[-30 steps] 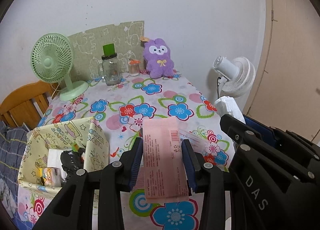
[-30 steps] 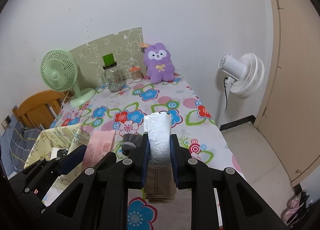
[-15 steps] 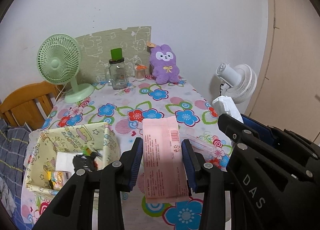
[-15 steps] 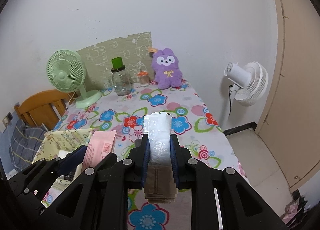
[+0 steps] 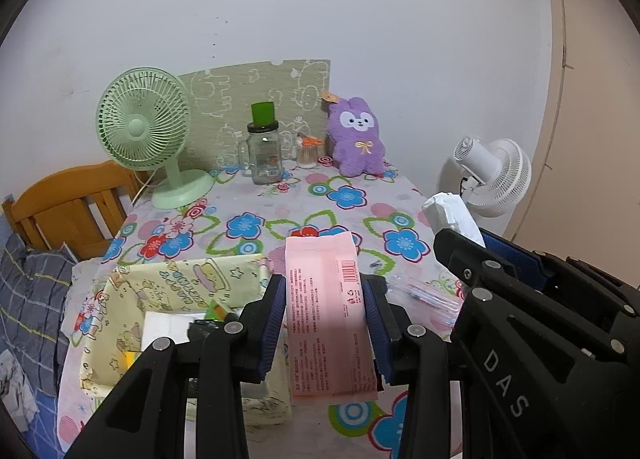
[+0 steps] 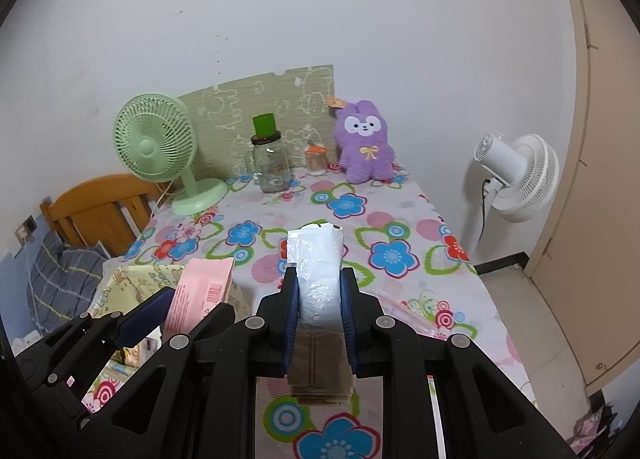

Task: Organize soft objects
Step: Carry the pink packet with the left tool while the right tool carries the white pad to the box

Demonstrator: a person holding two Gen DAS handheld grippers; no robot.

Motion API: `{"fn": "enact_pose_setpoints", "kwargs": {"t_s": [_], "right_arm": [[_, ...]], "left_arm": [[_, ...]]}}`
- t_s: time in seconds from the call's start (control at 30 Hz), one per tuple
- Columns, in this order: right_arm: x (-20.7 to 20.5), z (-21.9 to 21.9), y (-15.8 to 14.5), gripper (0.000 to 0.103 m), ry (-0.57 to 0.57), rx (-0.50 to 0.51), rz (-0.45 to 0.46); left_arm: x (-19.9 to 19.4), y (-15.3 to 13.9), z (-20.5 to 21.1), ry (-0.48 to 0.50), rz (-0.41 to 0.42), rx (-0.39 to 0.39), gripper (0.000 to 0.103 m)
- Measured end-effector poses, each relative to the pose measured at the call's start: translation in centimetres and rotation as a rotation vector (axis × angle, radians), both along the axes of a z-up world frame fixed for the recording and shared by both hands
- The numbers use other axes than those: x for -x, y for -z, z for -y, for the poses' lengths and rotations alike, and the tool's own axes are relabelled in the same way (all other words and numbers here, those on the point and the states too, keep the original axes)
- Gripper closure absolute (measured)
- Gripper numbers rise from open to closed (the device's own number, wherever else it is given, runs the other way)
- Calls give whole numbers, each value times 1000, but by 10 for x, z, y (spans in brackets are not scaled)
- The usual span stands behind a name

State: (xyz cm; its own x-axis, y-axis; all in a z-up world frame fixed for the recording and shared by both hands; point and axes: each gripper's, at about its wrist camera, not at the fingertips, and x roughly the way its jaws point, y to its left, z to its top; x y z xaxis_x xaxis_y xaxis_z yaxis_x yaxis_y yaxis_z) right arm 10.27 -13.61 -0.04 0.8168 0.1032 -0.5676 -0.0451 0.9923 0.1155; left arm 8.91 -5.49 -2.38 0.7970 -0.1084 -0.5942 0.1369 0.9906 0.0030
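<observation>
- Table (image 5: pixel 256 195) in the left wrist view wears a flowered cloth; the left gripper (image 5: pixel 323 309) hangs above its near edge with both blue pads pressed on the long sides of a flat pink packet (image 5: pixel 326 315), which is held clear of the cloth.
- Beside the gripper, at the table's near left corner, stands a yellow printed fabric box (image 5: pixel 176 283) with small items inside; what they are I cannot tell.
- Along the far edge: a green desk fan (image 5: pixel 146 127) at the left corner, a glass jar (image 5: pixel 264 155) with a green lid near the middle, a small toothpick holder (image 5: pixel 308 153) just beside it, and a purple plush rabbit (image 5: pixel 358 139) toward the right corner, before a green patterned board (image 5: pixel 256 99) leaning on the wall.
- The right gripper's black frame fills the lower right, with a white wrapped bundle (image 5: pixel 452 215) sticking out ahead of it.
- In the right wrist view the right gripper (image 6: pixel 319 313) is closed tight on that white wrapped bundle (image 6: pixel 318 271), plastic-covered above, brown below, held over the table's near edge.
- The left gripper and its pink packet (image 6: pixel 202 291) show at lower left, over the fabric box (image 6: pixel 132 283).
- A white standing fan (image 6: pixel 516 179) is on the floor past the table's right edge.
</observation>
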Motion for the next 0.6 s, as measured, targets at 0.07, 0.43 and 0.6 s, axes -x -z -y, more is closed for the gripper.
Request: {"fn": "enact_pose_setpoints", "kwargs": {"t_s": [0.07, 0.43, 0.6], "right_arm": [[-1, -5, -1, 80, -5, 5, 3], [-11, -36, -5, 80, -57, 16, 6], [-15, -49, -4, 80, -80, 22, 2]], "left_arm": [[-1, -1, -5, -6, 2, 3, 63], [-6, -3, -35, -48, 12, 9, 63], [-8, -2, -48, -67, 15, 4, 63]]}}
